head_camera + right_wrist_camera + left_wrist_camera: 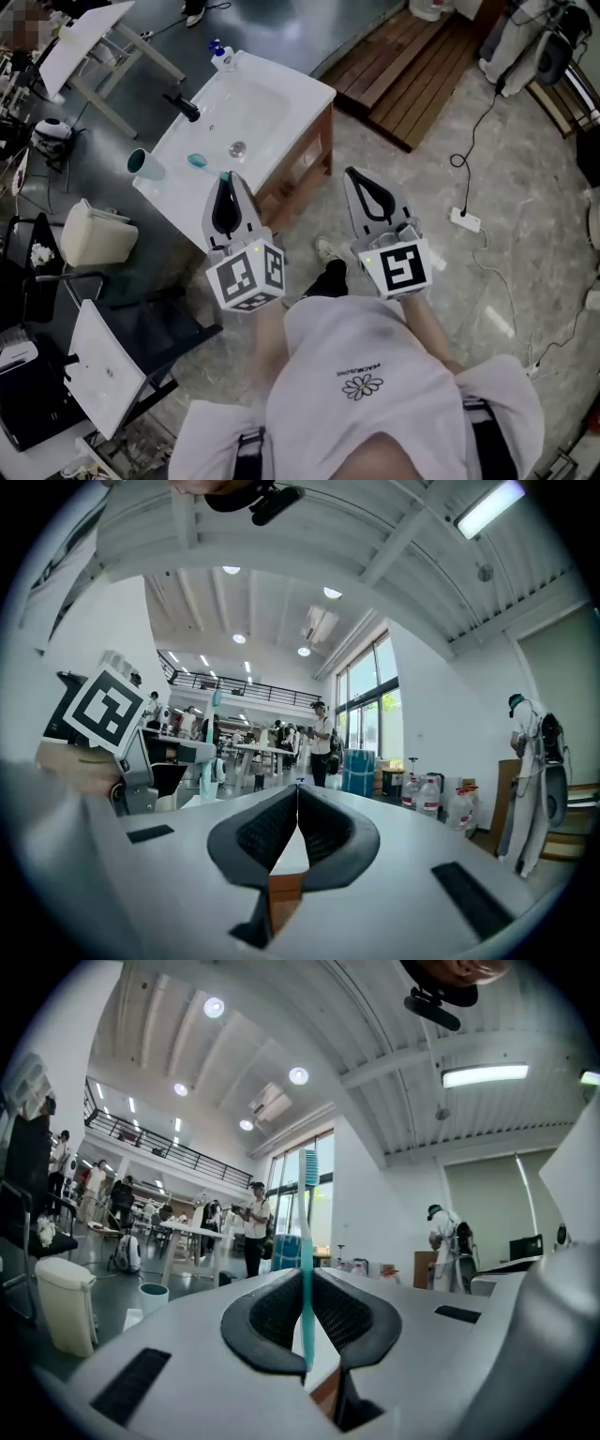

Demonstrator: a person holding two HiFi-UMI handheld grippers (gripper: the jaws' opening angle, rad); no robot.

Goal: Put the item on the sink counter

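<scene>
A teal toothbrush [307, 1206] stands upright between the jaws of my left gripper [307, 1274], which is shut on its handle, bristle end up. In the head view my left gripper [228, 180] hovers just off the near corner of the white sink counter [291, 94], with a bit of teal toothbrush [225, 174] showing at its tip. My right gripper [355, 175] is held beside it over the floor, to the right of the counter. In its own view the right gripper [297, 790] is shut with nothing between its pads.
On the counter are a black faucet [184, 107], a teal cup [143, 164], a small teal item [197, 161] and a soap bottle [222, 58]. A white bin [97, 234] stands left. A wooden platform [412, 66] and a power strip [465, 219] lie right.
</scene>
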